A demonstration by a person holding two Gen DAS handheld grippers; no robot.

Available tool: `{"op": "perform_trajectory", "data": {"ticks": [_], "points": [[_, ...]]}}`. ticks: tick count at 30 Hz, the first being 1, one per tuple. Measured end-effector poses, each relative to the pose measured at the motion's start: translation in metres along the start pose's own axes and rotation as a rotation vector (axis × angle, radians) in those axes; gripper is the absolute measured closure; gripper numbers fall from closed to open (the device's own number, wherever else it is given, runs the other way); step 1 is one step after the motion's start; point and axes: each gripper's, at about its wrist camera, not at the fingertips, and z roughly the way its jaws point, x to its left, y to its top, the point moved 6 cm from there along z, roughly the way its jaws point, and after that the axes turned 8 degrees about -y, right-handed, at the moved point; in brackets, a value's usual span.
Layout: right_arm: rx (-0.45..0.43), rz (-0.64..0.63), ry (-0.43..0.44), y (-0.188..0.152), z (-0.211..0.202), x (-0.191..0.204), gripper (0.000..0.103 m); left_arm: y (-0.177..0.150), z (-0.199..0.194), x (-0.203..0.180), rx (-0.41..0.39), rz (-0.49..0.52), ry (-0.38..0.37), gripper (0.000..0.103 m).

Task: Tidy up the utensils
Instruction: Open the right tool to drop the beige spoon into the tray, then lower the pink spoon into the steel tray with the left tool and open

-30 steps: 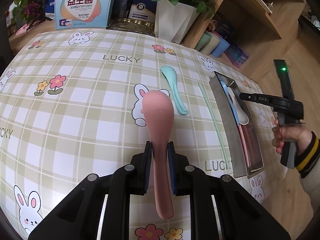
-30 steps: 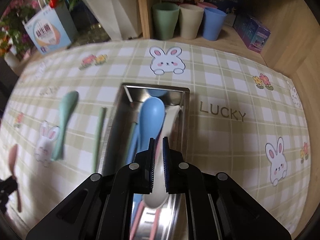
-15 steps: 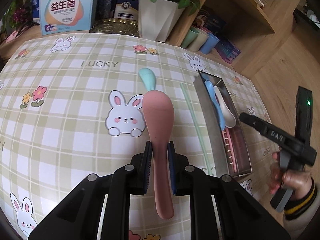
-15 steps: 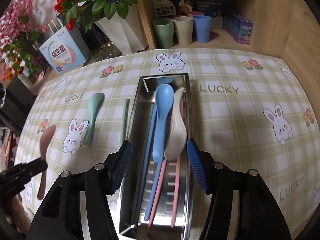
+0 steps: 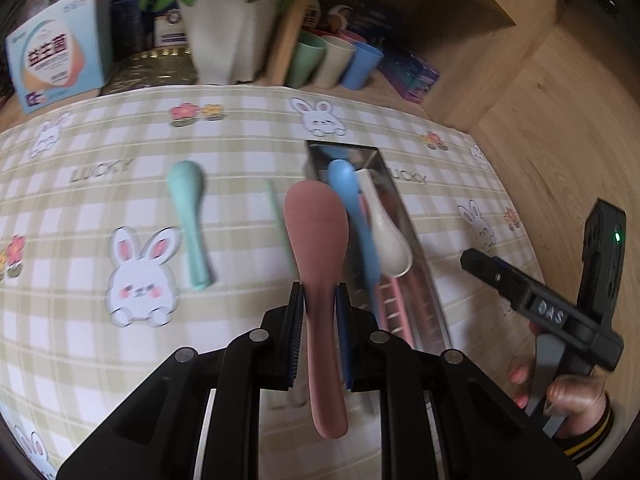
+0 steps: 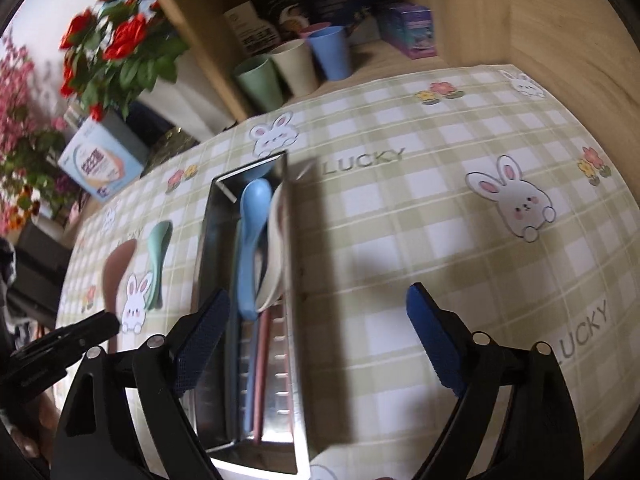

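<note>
Pink spoon [image 5: 318, 256] sits clamped by its handle between the pads of the left gripper [image 5: 320, 320], bowl pointing up the frame and hanging just left of the steel tray [image 5: 420, 280] at centre right. To finish this step well, I would carry the spoon on over the tray's near long wall, line its handle up with the tray's length, and lower it before letting go — the blue spoon [image 5: 352, 208] and white spoon [image 5: 384, 232] already fill the upper half, with pink chopsticks [image 5: 394, 304] beneath them, so a flat, parallel drop looks safest.

Right gripper [image 6: 316, 340] is opening wide with nothing between its jaws; in its own view it hangs over the tray's lower end and the cloth to the right.

Open checked tablecloth [image 6: 460, 240] lies clear on the right of that view. A mint spoon [image 5: 188, 216] and a pale green chopstick [image 5: 280, 216] remain on the cloth left of the tray, so the left side is the crowded one. The tray's thin raised rim could catch a low handle.
</note>
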Motion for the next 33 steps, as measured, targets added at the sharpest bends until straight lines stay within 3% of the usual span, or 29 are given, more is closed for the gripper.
{"op": "perform_trajectory", "data": {"ticks": [11,19,26,33], "points": [[-0.043,0.093,0.024,0.01,-0.007,-0.035,0.016,0.04,0.071,-0.034,0.083,-0.021,-0.008,0.087],[-0.054,0.13,0.031,0.014,-0.007,-0.05,0.016,0.058,0.107,-0.024,0.126,-0.064,0.055,0.087],[-0.051,0.15,0.031,0.014,-0.005,-0.055,0.016,0.057,0.126,-0.024,0.171,-0.058,0.063,0.087],[-0.058,0.158,0.027,0.013,-0.01,-0.055,0.016,0.065,0.114,-0.028,0.142,-0.017,0.019,0.087]]}}
